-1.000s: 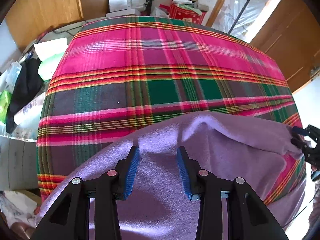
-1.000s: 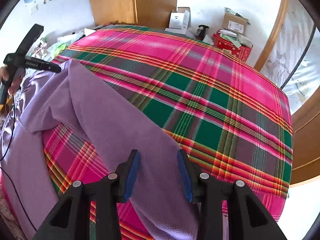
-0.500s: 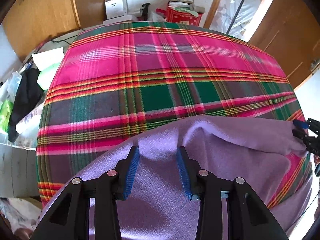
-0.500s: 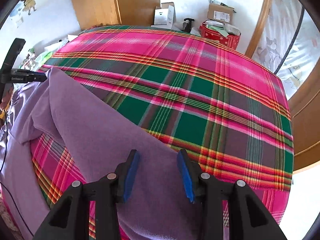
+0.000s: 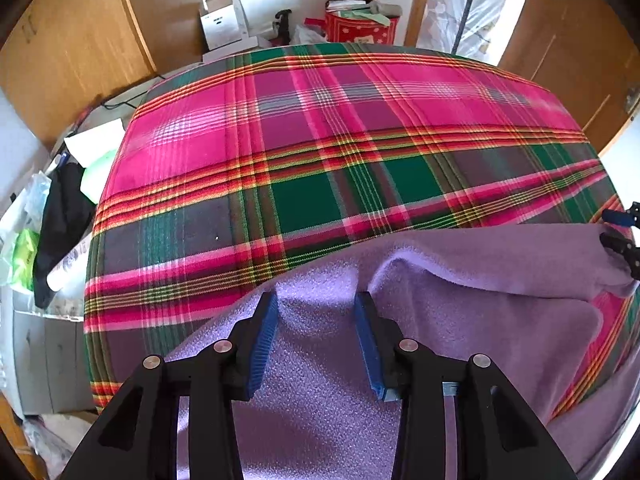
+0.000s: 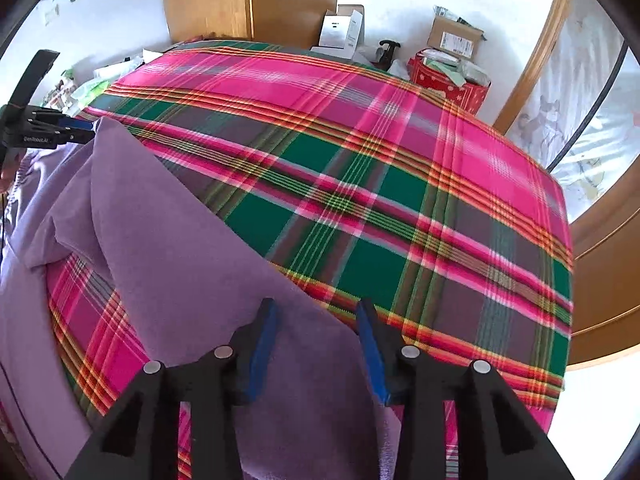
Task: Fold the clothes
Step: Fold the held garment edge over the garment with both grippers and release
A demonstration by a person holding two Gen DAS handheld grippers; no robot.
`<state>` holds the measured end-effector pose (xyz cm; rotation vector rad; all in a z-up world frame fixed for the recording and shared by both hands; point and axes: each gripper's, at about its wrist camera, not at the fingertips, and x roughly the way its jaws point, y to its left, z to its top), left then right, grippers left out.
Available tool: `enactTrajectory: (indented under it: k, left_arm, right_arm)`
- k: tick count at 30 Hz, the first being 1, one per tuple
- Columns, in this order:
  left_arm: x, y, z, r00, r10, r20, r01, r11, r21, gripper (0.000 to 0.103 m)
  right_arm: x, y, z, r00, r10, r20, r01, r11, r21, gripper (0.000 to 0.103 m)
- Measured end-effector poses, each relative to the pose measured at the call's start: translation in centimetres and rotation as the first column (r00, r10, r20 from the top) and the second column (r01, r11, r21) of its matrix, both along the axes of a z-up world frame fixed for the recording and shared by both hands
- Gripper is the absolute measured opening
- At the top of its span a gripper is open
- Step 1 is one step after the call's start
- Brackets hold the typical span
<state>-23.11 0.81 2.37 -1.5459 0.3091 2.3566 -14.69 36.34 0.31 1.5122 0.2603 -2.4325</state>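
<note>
A lilac fleece cloth (image 5: 480, 300) lies over the near part of a bed covered in pink and green plaid (image 5: 320, 140). Its far edge is lifted into a taut ridge between both grippers. My left gripper (image 5: 316, 300) has that edge bunched between its blue pads. It also shows in the right wrist view, where the left gripper (image 6: 90, 130) pinches the corner of the cloth (image 6: 160, 220). My right gripper (image 6: 316, 306) holds the other end of the edge. In the left wrist view this right gripper (image 5: 612, 228) sits at the far right.
Beyond the bed's far end stand cardboard boxes (image 5: 224, 24) and a red tin (image 5: 360, 32) against the wall. A wooden wardrobe (image 6: 248, 0) is at the back left. Bags and a black garment (image 5: 60, 220) crowd the bed's left side. A wooden door (image 6: 608, 280) is on the right.
Both grippers have carried the lilac edge a little farther over the plaid cover. The right gripper sits higher in the left wrist view than a second ago.
</note>
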Motion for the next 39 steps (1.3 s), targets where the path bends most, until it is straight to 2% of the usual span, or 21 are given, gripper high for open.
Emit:
enactTrajectory:
  k: [3, 5, 8, 11, 16, 21, 39]
  left_arm:
    - [0.2, 0.4, 0.1, 1.0, -0.008, -0.012, 0.008, 1.0, -0.011, 0.043]
    - [0.4, 0.4, 0.1, 1.0, -0.006, -0.013, 0.006, 1.0, -0.002, 0.043]
    - [0.6, 0.3, 0.2, 1.0, -0.004, -0.013, 0.004, 1.0, 0.007, 0.043]
    - [0.5, 0.4, 0.3, 1.0, 0.0, -0.019, 0.001, 1.0, 0.011, 0.039]
    - [0.3, 0.5, 0.4, 1.0, 0.005, -0.029, -0.005, 1.0, 0.016, 0.015]
    - [0.5, 0.7, 0.5, 0.999, 0.012, -0.041, -0.012, 1.0, 0.017, 0.011]
    - [-0.4, 0.5, 0.3, 0.998, 0.021, -0.059, -0.02, 1.0, 0.016, 0.01]
  right_arm:
    - [0.0, 0.1, 0.0, 1.0, 0.008, 0.005, -0.007, 1.0, -0.013, 0.041]
    - [0.1, 0.2, 0.0, 1.0, 0.017, 0.013, -0.016, 0.999, -0.037, 0.035]
    - [0.3, 0.4, 0.1, 0.999, 0.026, 0.038, -0.023, 0.996, -0.09, 0.006]
    - [0.5, 0.4, 0.5, 1.0, 0.016, 0.022, -0.014, 0.996, -0.089, 0.006]
    - [0.5, 0.7, 2.5, 0.995, -0.046, -0.092, 0.04, 0.997, -0.062, 0.005]
    - [-1.3, 0.6, 4.1, 0.98, -0.091, -0.175, 0.087, 0.996, -0.029, 0.006]
    - [-8.8, -0.4, 2.2, 0.975, -0.079, -0.21, 0.108, 0.985, 0.134, 0.006]
